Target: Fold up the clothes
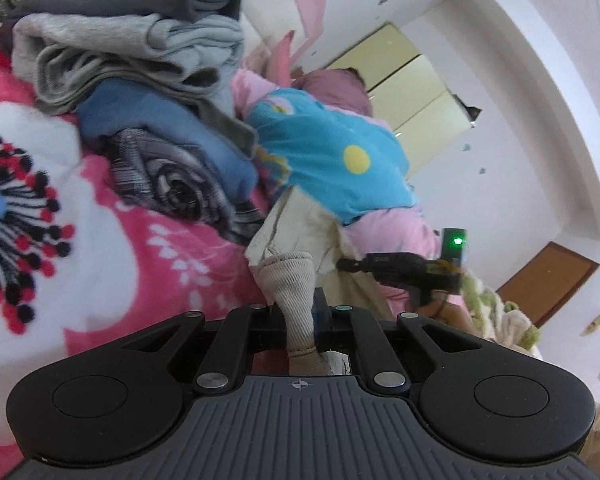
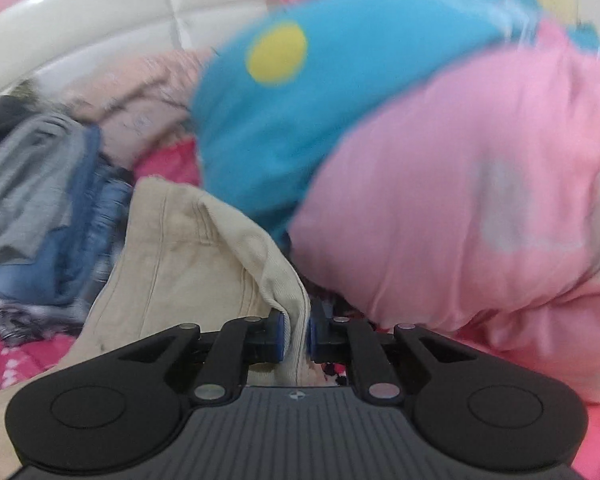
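A beige garment (image 1: 296,232) lies on the bed beside a pile of clothes. My left gripper (image 1: 300,312) is shut on its ribbed cuff (image 1: 290,280), which stands up between the blue pads. In the right wrist view my right gripper (image 2: 296,332) is shut on a stitched edge of the same beige garment (image 2: 188,248); the fabric is pinched between the pads. The right gripper (image 1: 412,272) also shows in the left wrist view, just right of the garment, with a green light on it.
Folded grey, blue and patterned clothes (image 1: 140,92) are stacked at the left on a pink and white floral blanket (image 1: 100,260). A blue and pink cushion (image 2: 440,208) lies close behind the garment. A white headboard (image 2: 100,12) runs behind.
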Motion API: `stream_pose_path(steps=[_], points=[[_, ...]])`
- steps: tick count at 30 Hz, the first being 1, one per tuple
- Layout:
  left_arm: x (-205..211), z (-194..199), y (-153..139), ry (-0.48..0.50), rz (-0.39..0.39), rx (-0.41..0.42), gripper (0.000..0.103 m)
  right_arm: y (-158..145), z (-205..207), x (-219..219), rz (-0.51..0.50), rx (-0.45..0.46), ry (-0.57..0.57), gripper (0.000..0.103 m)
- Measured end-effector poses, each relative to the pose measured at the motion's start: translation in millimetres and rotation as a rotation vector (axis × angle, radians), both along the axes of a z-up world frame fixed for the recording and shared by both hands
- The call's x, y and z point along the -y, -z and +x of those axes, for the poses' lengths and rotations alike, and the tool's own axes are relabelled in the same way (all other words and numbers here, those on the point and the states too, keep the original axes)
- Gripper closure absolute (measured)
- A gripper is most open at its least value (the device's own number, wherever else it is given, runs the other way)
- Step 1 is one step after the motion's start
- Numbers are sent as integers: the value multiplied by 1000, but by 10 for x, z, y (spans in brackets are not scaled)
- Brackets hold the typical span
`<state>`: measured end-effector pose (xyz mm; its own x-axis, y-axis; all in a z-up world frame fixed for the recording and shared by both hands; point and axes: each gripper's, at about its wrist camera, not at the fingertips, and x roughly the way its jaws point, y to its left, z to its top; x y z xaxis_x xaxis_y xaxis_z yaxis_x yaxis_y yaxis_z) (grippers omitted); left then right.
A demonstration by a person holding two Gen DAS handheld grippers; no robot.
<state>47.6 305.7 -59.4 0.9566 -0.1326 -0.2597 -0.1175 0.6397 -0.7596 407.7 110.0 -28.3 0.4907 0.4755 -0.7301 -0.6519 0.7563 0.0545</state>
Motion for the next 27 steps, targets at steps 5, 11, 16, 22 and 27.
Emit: stream_pose_path(steps=[5, 11, 16, 22, 27], points=[[-71, 66, 112, -9, -6, -52, 95, 467, 254, -220, -70, -17, 25, 65], [-117, 87, 165, -7, -34, -73, 95, 400, 172, -68, -90, -3, 79, 41], [-138, 103, 211, -11, -60, -98, 94, -32, -441, 296, -95, 175, 59, 25], [-121, 115, 247, -36, -59, -143, 93, -208, -1366, 166, -94, 276, -205, 25], [-97, 112, 243, -43, -20, -163, 92, 23, -1513, -380, -119, 233, -341, 38]])
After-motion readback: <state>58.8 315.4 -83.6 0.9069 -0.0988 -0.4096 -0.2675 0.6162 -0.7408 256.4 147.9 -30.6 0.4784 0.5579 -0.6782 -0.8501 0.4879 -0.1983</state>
